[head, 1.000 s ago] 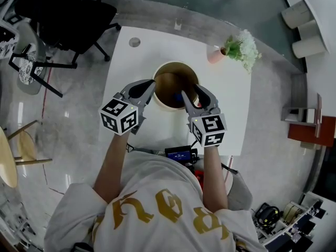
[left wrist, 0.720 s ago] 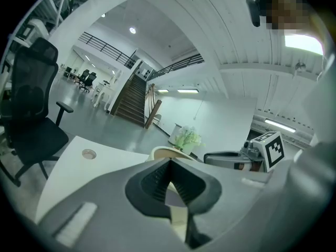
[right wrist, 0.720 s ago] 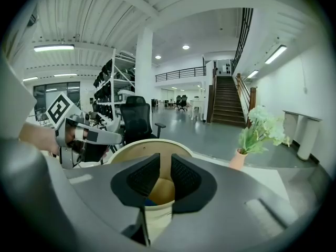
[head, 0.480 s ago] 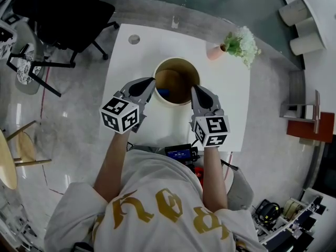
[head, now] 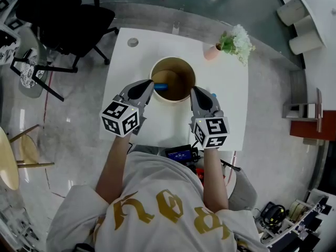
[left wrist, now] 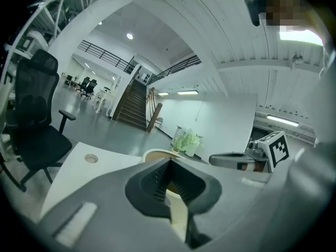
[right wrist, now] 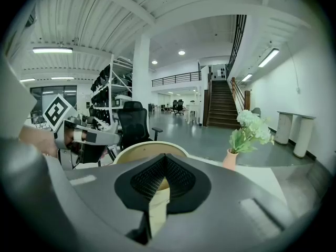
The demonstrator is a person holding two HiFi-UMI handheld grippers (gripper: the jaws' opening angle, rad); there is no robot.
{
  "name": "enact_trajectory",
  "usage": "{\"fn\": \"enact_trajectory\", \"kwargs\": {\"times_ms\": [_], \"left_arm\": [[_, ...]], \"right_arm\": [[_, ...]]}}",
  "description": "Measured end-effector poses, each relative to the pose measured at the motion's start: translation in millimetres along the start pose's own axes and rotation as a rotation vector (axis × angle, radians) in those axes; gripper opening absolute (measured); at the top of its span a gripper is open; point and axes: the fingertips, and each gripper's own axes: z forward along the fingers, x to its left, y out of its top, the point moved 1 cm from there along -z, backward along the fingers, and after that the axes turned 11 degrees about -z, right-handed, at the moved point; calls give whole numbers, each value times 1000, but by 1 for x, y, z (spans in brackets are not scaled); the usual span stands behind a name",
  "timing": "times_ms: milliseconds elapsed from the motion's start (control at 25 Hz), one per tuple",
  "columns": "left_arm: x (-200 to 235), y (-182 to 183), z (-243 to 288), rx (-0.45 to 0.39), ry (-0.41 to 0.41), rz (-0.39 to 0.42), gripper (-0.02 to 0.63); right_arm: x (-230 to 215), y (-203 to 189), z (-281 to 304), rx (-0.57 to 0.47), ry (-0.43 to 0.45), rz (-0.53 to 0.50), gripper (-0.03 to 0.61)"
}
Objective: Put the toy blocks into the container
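Note:
A cream, round container (head: 169, 101) stands on the white table (head: 223, 114). A blue toy block (head: 160, 86) lies inside it, near its left wall. My left gripper (head: 149, 85) is shut and empty, its tips at the container's left rim. My right gripper (head: 195, 91) is also shut and empty, just outside the right rim. In the left gripper view the shut left gripper (left wrist: 169, 161) points at the container's rim (left wrist: 156, 152). In the right gripper view the right gripper (right wrist: 165, 155) has its jaws together in front of the rim (right wrist: 149, 146).
A potted plant (head: 233, 42) stands at the table's far right. A round cable hole (head: 132, 42) sits at the far left corner. A black office chair (head: 68, 14) is beyond the table on the left. A dark device (head: 179, 154) hangs at the near edge.
The right gripper let the blue block go into the container, pulled back from over its mouth toward the person and shut empty. The left gripper stayed put.

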Motion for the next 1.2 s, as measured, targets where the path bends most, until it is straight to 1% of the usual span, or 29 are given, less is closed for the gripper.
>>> {"fn": "enact_trajectory", "kwargs": {"times_ms": [240, 440, 720, 1000, 1200], "left_arm": [[-31, -4, 2, -34, 0, 11, 0], [-61, -17, 12, -24, 6, 44, 0], [-97, -38, 29, 19, 2, 74, 0], [-122, -61, 50, 76, -5, 118, 0], [-132, -78, 68, 103, 2, 117, 0]], "right_arm": [[-11, -8, -21, -29, 16, 28, 23], [-20, -20, -37, -40, 43, 49, 23], [-31, -36, -53, -40, 82, 41, 26], [-53, -57, -64, -29, 83, 58, 35], [-70, -74, -69, -6, 86, 56, 58]]}}
